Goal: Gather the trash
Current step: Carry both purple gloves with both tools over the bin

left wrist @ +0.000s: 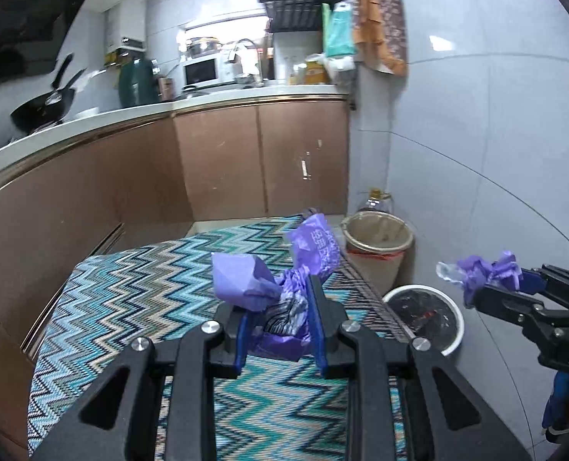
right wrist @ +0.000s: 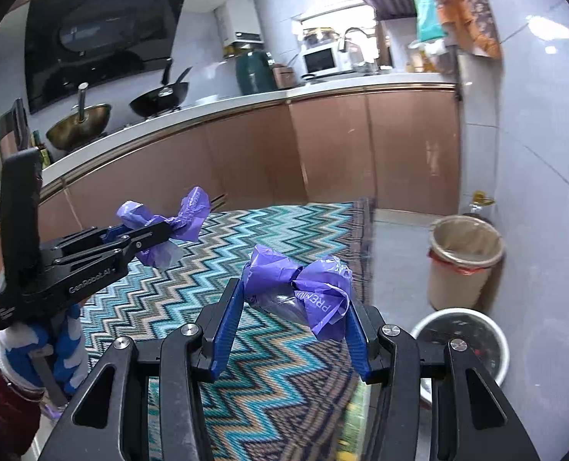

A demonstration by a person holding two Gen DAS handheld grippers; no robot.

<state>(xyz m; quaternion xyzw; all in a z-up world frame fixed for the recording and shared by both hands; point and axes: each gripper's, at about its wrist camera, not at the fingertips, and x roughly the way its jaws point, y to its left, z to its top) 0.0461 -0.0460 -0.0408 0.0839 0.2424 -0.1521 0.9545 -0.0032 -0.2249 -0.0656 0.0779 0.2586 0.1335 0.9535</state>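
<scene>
In a tiled kitchen, two hand-held grippers each carry a crumpled purple plastic wrapper above a zigzag-patterned rug (left wrist: pixel 138 299). The left gripper (left wrist: pixel 280 307) is clamped on one purple wrapper (left wrist: pixel 269 280), its blue fingers (left wrist: pixel 317 319) pressing the bunched plastic from both sides, with the loose ends sticking out ahead. The right gripper (right wrist: pixel 296 307) likewise grips a second purple wrapper (right wrist: pixel 303 288), printed with pale lettering, squeezed between its blue pads. In the right wrist view, a hand in a blue-and-white glove (right wrist: pixel 59 349) holds the left gripper's handle. Against the wall at the right stand a tall beige bin (right wrist: pixel 463 265) lined with a bag and, nearer the cameras, a low white-rimmed bin (right wrist: pixel 465 342) with a dark liner; both wrappers are in the air, well short of either. Brown cabinets (left wrist: pixel 246 161) run behind the rug under a white counter.
</scene>
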